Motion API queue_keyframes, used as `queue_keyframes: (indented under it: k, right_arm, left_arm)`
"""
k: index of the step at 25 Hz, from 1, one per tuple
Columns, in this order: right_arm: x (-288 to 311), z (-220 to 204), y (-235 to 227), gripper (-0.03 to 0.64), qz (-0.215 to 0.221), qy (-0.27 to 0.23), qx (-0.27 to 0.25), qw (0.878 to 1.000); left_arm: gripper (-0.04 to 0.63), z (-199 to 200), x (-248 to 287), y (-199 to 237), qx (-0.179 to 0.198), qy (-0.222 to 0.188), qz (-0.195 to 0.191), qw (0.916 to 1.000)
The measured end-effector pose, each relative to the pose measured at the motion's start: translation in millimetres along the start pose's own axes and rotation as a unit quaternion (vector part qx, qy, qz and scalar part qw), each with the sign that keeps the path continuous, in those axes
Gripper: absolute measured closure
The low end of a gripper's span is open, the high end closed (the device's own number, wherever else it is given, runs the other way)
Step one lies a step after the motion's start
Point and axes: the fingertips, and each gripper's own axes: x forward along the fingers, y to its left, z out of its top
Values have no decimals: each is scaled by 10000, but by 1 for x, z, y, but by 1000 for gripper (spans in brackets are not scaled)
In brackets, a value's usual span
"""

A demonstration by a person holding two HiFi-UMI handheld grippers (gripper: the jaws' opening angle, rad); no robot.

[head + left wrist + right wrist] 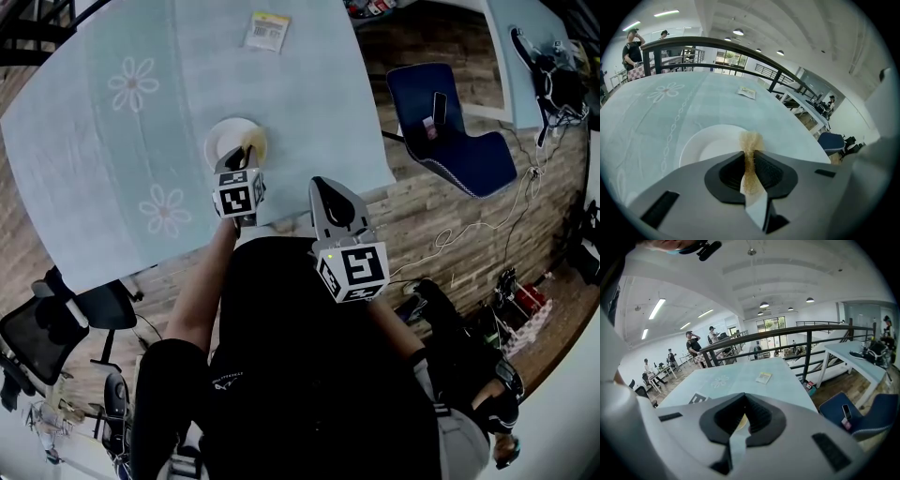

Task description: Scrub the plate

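Observation:
A white plate (225, 141) lies on the light-blue tablecloth (112, 159) near the table's front edge; in the left gripper view the plate (705, 145) sits just beyond the jaws. My left gripper (246, 157) hovers over the plate's near right rim, shut on a golden scrub pad (751, 161) whose frayed tip (251, 148) pokes out over the plate. My right gripper (336, 208) is held off the table's front edge above my torso. Its jaws (739, 425) are shut with nothing in them.
A yellow packet (267, 30) lies at the table's far side, also the packet (747, 92) in the left gripper view. A blue chair (450, 131) with a phone on it stands right of the table. A black office chair (56, 328) is at lower left. Cables trail over the wooden floor.

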Motion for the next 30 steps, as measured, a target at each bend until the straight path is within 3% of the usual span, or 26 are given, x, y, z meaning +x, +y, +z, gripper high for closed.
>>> queue_keyframes:
  k: [30]
  right_arm:
    - [0,-6,38,607,41,-106,-85,9999]
  left_arm:
    - [531,-11,-15,51,26,20,303,9995]
